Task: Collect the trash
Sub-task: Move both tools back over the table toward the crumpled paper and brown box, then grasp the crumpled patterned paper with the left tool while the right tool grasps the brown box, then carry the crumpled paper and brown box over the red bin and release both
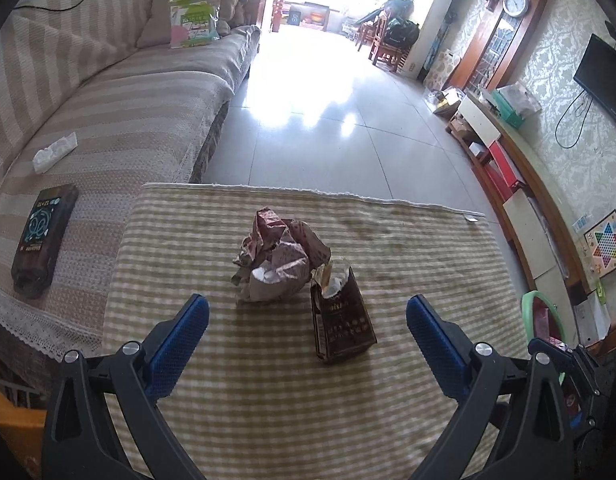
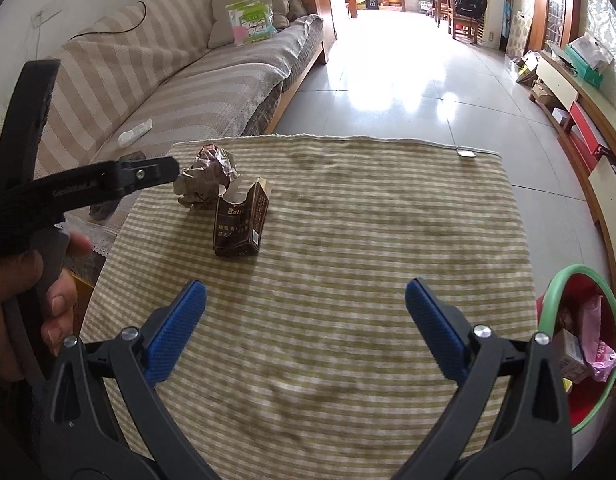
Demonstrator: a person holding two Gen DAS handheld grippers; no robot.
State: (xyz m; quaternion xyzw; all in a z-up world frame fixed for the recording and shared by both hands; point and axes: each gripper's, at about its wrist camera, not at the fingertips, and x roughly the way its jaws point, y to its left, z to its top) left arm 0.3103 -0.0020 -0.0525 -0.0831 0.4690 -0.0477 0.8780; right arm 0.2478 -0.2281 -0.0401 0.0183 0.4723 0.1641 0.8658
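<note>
Left gripper [image 1: 308, 316]: black frame, blue textured pads [image 1: 186, 334], jaws spread wide, nothing held; lower part of the left wrist view, over the cloth. The trash items lie ahead between its fingers.

Right gripper [image 2: 306, 304]: same build, blue pads [image 2: 180, 330], jaws spread wide, nothing held; lower part of the right wrist view, over bare cloth. The trash lies ahead and to its left, well apart from its fingers.

Crumpled ball of reddish-brown and silver wrapper paper [image 1: 274, 258]: centre of the left wrist view, resting on the cloth; upper left of centre in the right wrist view [image 2: 206, 178].

Torn-open dark brown cigarette pack [image 1: 339, 314]: lying on the cloth, just right of the paper ball and touching it; in the right wrist view [image 2: 240, 220] it sits in front of the ball.

Green-and-cream checked cloth [image 1: 407, 240]: covers the table under both items.

Red waste bin with green rim [image 2: 611, 308]: lower right edge of the right wrist view, beside the table, holding a pink bag and a small carton.

Beige striped sofa [image 1: 108, 92]: upper left, carrying a dark rectangular box [image 1: 44, 236] and a white tissue [image 1: 54, 152].

Person's hand [image 2: 36, 296]: left edge of the right wrist view, gripping the other tool's black handle.
</note>
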